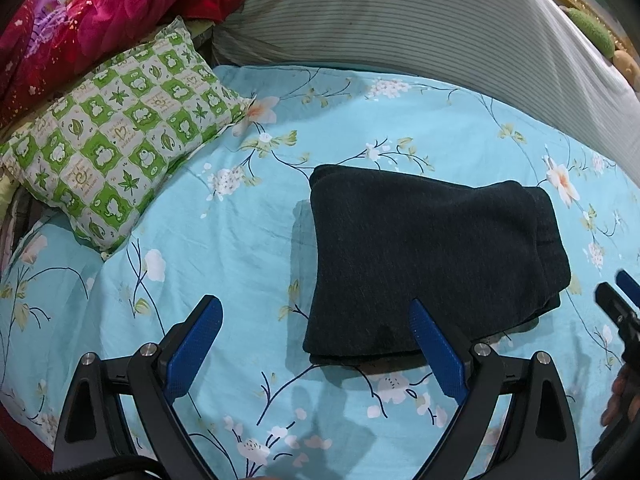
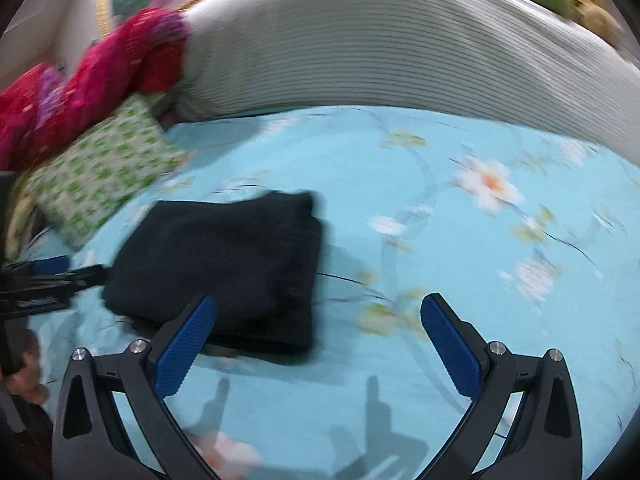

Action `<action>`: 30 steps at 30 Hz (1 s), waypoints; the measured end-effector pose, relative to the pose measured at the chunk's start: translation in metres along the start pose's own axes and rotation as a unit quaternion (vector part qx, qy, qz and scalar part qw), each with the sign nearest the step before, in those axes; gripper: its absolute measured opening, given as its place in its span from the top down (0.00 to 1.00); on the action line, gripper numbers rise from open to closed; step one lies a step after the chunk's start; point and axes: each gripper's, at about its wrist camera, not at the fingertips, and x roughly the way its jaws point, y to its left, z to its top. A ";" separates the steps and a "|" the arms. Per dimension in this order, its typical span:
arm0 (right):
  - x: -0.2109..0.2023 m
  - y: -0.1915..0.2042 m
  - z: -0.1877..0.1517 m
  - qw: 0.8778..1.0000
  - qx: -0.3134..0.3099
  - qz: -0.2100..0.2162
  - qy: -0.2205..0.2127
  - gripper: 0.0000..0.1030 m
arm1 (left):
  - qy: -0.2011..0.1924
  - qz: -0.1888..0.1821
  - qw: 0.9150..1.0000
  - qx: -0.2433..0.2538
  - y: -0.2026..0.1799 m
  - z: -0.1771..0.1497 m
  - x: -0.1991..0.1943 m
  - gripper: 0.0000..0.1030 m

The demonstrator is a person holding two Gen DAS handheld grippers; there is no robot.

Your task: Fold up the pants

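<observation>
Dark pants lie folded into a thick rectangle on the light blue floral bedsheet. My left gripper hovers open above the sheet at the bundle's near left corner, nothing between its blue pads. In the blurred right wrist view the same folded pants sit left of centre. There my right gripper is open over bare sheet, its left finger overlapping the bundle's near edge. The other gripper shows at the right edge of the left view and the left edge of the right view.
A green and white checked pillow lies at the far left. Red and pink bedding is piled behind it. A large grey striped cushion runs along the back. A hand shows at the lower left.
</observation>
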 end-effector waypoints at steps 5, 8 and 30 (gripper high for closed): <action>-0.013 -0.090 -0.024 0.990 0.081 -0.109 0.041 0.01 | 0.001 -0.006 1.000 -0.006 0.002 0.005 0.000 0.08; -0.034 -0.159 -0.045 0.970 0.182 -0.154 0.051 0.01 | 0.001 -0.006 1.000 -0.004 -0.001 0.008 0.000 0.08; -0.047 -0.258 -0.088 0.924 0.203 -0.313 0.084 0.00 | 0.014 0.034 0.999 -0.025 0.050 0.025 -0.013 0.08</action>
